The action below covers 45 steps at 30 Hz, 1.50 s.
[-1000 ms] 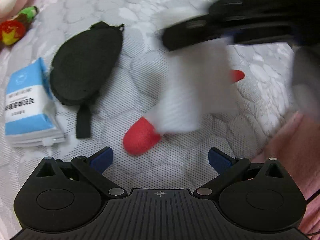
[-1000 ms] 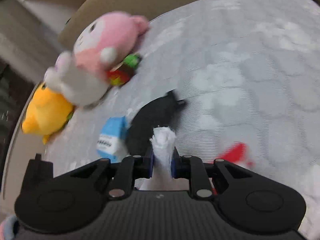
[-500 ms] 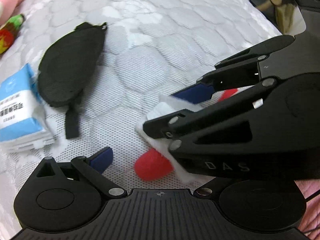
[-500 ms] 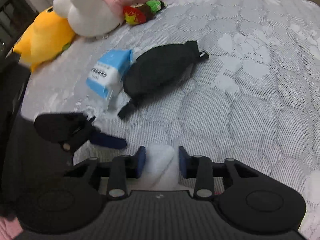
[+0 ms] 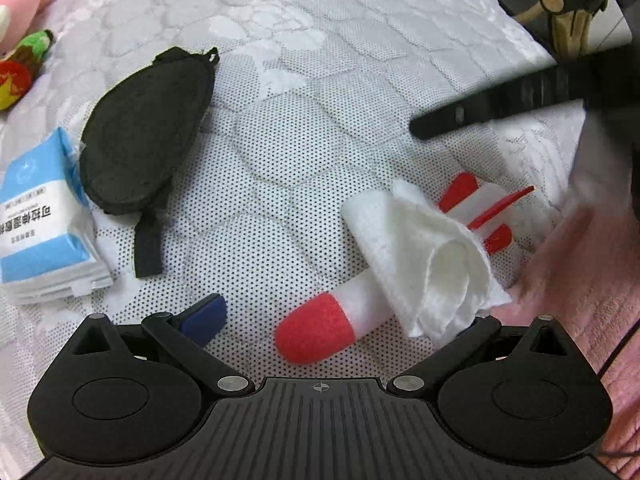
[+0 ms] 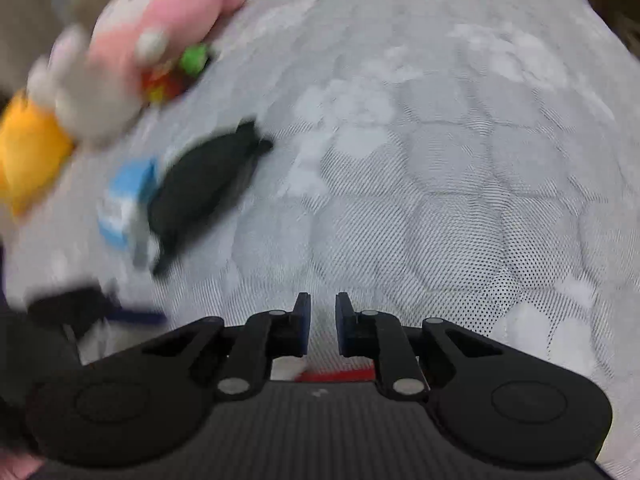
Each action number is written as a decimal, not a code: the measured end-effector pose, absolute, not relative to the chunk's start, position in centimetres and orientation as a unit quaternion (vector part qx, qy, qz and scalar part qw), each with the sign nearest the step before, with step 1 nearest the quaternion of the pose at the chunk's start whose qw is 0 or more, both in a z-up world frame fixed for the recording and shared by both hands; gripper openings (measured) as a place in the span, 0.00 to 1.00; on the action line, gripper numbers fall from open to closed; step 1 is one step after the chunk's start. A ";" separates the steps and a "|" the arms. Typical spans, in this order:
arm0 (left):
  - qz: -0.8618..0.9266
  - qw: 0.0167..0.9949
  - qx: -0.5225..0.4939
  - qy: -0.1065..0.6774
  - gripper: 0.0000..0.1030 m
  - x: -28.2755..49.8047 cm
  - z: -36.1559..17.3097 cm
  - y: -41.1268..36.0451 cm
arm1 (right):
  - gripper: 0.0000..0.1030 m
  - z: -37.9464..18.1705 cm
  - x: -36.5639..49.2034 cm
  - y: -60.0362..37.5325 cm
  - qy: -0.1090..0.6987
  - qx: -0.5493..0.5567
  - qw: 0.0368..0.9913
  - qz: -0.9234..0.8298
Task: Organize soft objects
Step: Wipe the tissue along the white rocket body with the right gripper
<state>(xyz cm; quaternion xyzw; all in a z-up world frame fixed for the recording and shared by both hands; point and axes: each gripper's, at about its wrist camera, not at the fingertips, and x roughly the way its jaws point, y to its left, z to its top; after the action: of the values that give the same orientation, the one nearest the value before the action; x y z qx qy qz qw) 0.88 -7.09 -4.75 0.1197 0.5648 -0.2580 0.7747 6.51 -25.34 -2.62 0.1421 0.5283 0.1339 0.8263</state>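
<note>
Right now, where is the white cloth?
In the left wrist view, the white cloth lies crumpled at lower right on the grey quilted mattress, draped over the red-tipped foam rocket, just ahead of the left gripper.

- My white cloth (image 5: pixel 432 256) lies crumpled across the red-tipped foam rocket (image 5: pixel 320 330).
- The black eye mask (image 5: pixel 144 140) lies flat, well left of the rocket.

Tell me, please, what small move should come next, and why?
Probably bring the left gripper down to grasp the white cloth. The cloth lies loose over the red-and-white foam rocket, just ahead of the open left gripper. The right gripper holds nothing and its jaws are closing.
</note>
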 end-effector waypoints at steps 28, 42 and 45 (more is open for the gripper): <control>-0.246 0.800 0.006 0.548 1.00 -5.0 -0.1 -2.5 | 0.58 -5.0 1.6 -13.7 0.589 -0.025 0.769 0.246; -0.286 0.779 -0.034 0.557 1.00 -5.1 -0.1 -1.6 | 0.08 -0.9 0.3 -15.2 0.543 -0.072 0.797 0.254; -0.283 0.779 -0.044 0.557 1.00 -4.8 -0.2 -1.5 | 0.08 1.2 1.7 -15.5 0.525 -0.019 0.812 0.255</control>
<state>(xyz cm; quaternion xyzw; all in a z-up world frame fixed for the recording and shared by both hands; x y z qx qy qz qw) -4.81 -1.47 -0.17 -0.0444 0.5571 -0.2834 0.7793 1.73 -15.55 1.18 -0.0186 0.5250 0.2546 0.8119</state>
